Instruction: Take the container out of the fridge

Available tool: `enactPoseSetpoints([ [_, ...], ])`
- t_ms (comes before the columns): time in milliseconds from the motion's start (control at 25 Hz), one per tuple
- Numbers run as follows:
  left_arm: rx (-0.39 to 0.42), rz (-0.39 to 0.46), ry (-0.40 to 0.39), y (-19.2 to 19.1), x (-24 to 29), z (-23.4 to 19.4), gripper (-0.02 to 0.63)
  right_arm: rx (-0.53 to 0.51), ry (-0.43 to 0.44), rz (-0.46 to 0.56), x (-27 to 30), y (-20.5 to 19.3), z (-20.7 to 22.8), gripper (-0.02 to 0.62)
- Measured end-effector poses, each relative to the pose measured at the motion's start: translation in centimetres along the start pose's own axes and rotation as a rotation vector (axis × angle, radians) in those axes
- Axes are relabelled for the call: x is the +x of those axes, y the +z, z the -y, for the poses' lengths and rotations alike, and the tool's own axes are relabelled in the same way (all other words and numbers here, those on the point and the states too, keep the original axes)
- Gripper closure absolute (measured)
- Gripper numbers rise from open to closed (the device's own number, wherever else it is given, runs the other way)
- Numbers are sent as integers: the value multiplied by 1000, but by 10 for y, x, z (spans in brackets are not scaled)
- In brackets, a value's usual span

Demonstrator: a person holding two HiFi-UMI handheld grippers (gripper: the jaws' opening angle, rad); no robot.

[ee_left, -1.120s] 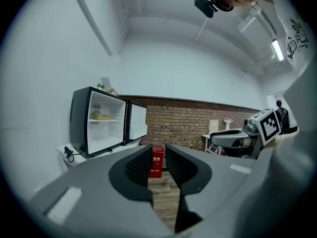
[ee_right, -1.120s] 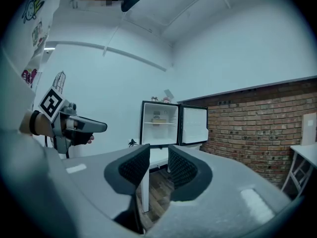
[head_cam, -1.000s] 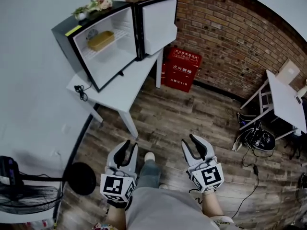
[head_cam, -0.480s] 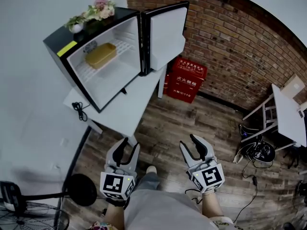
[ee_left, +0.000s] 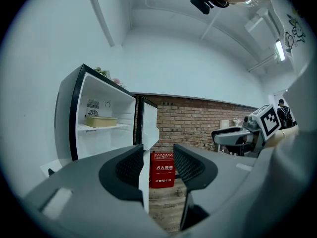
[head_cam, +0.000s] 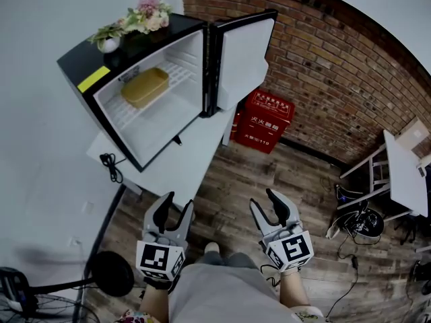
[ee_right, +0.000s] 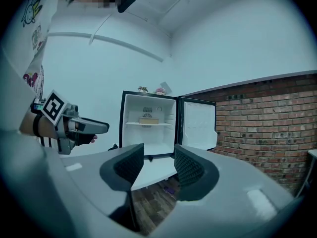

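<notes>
Container far beyond opening, empty tongs

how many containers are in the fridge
1. The yellow container sits on the upper wire shelf of the open fridge; nothing else shows inside, though something small could be hidden behind it.

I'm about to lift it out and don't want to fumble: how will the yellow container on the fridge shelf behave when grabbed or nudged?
Probably stiff: the container shows straight walls and a firm boxy outline. It is unlikely to roll or tip, since it is low, wide and sits flat on the fridge shelf. Its weight is uncertain, because any contents can't be made out from here.
</notes>
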State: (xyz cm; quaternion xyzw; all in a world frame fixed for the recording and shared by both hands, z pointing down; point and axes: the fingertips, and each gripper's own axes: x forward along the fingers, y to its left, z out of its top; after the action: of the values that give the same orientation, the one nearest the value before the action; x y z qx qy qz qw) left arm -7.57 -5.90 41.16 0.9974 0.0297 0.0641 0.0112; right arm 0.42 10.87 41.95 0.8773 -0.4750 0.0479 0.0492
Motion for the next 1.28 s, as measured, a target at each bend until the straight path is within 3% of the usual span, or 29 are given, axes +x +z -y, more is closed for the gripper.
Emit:
enactPoseSetpoints([
  [320,-2,-12,39,-2,17,-22,423,13,52,6,37,3,4,382],
  [560,-7,-13,140,0,38,-46,422,-2,140,29,84,10,22,373],
  [840,-22,-6,309,10,81,-73,423,-29,322,52,160,27,54,368],
  [1080,-48,11,518,25,101,-98,423,-84,547,71,232,49,62,364],
  [1280,-56,15,646,35,119,-109,423,-135,691,93,270,65,66,362],
])
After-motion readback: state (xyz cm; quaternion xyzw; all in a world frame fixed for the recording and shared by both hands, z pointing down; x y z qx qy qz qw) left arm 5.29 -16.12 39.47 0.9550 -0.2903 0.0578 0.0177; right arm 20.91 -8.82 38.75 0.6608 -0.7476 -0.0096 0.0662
